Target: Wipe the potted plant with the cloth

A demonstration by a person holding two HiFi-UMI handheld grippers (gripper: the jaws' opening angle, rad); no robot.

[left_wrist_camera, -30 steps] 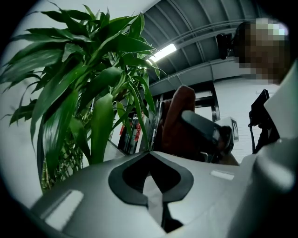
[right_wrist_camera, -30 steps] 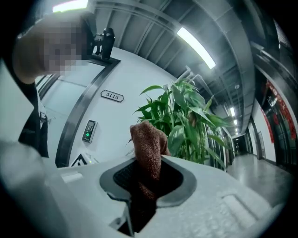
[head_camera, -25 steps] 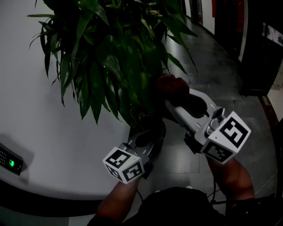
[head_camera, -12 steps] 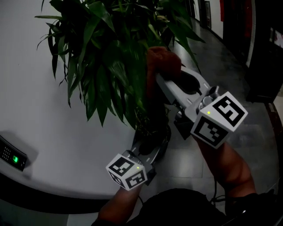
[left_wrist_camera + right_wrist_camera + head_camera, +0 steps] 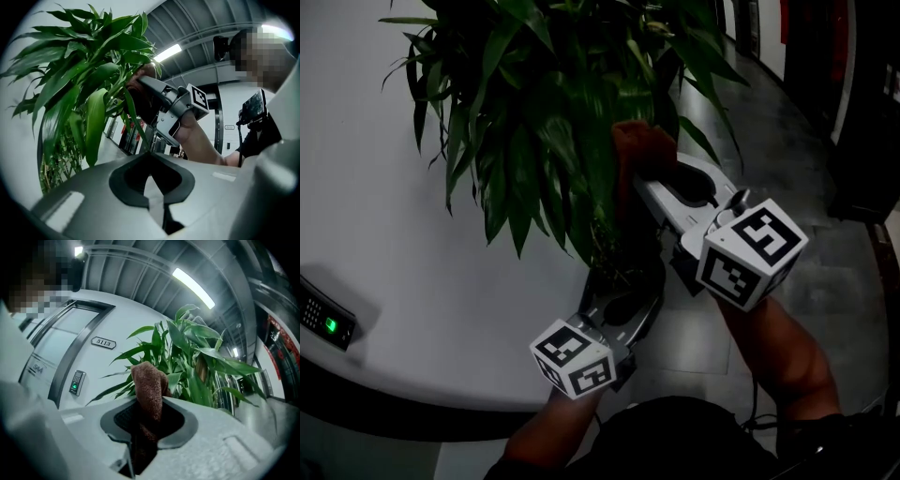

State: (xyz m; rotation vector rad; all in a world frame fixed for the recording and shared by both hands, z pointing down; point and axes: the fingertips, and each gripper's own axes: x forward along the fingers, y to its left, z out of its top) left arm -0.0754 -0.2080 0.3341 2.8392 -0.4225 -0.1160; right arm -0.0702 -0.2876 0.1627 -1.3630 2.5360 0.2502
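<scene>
Right hand-held gripper [image 5: 654, 180], clamped on the brown cloth [image 5: 639, 148], holds it at the plant's [image 5: 534, 112] four o'clock leaves for wiping. Left hand-held gripper [image 5: 619, 295], closed and empty, sits clear at six o'clock.

You face a white wall [image 5: 403, 272] filling the head view from 8 to 11 o'clock, with a green-lit keypad [image 5: 326, 323] at 8 o'clock. Glossy grey floor [image 5: 759, 159] runs toward 1 o'clock. Overhead a strip light [image 5: 193, 288] glows on the ribbed ceiling [image 5: 140, 282], above a grey door frame [image 5: 77, 350].
</scene>
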